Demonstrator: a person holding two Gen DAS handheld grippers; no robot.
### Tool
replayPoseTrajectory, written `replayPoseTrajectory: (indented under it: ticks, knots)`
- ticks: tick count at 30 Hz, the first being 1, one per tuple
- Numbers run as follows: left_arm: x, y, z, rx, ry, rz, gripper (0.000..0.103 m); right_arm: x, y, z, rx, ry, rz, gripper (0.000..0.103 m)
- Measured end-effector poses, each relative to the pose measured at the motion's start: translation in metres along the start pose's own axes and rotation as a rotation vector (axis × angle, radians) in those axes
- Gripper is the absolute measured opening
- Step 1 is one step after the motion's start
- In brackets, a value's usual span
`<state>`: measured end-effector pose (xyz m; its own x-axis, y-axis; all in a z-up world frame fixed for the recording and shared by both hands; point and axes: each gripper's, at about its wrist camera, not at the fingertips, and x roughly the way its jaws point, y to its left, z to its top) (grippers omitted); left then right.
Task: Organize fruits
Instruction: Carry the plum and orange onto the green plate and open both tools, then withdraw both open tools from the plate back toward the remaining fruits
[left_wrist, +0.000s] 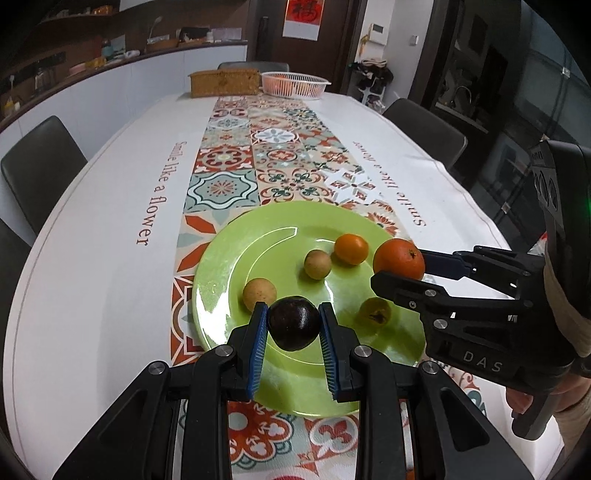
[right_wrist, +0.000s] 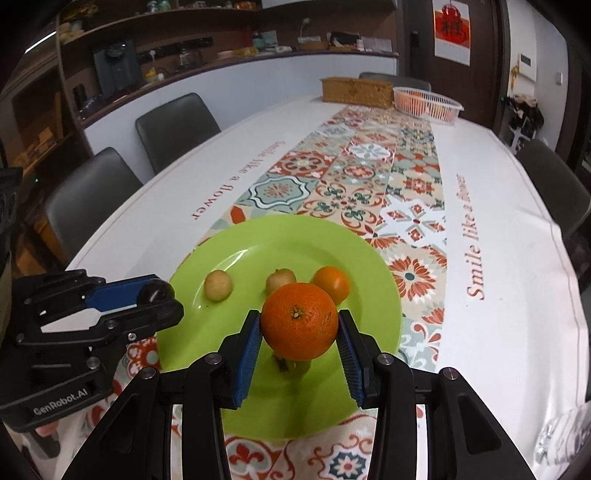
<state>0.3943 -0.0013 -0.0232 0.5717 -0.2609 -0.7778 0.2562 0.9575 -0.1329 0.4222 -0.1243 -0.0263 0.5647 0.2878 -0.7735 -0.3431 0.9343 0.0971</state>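
Note:
A green plate lies on the patterned runner. My left gripper is shut on a dark purple fruit above the plate's near edge. My right gripper is shut on a large orange above the plate's right side. On the plate lie two tan round fruits, a small orange and a brownish fruit, mostly hidden under the orange in the right wrist view.
A white mesh basket with orange fruit and a woven box stand at the table's far end. Dark chairs line both sides of the white-clothed table.

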Motion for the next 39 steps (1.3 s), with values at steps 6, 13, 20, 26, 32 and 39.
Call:
replayPoseTrajectory:
  ticks: [6, 13, 20, 26, 32, 39]
  knots:
    - [0.009, 0.006, 0.001, -0.041, 0.015, -0.018, 0.028, 0.017, -0.004, 0.001, 0.024, 0.039, 0.009, 0.042]
    - [0.0, 0.004, 0.002, -0.036, -0.011, 0.018, 0.039, 0.012, -0.009, 0.002, 0.046, 0.017, 0.002, 0.046]
    - [-0.029, -0.001, 0.002, -0.014, -0.061, 0.069, 0.04, -0.019, -0.009, 0.0, 0.033, -0.027, -0.039, 0.046]
    - [-0.061, -0.016, -0.009, 0.032, -0.114, 0.121, 0.046, -0.058, 0.003, -0.009, -0.015, -0.086, -0.067, 0.051]
    - [-0.092, -0.03, -0.022, 0.051, -0.168, 0.139, 0.054, -0.094, 0.012, -0.025, -0.011, -0.137, -0.057, 0.054]
    - [-0.124, -0.046, -0.041, 0.075, -0.218, 0.162, 0.066, -0.129, 0.023, -0.049, -0.024, -0.195, -0.091, 0.061]
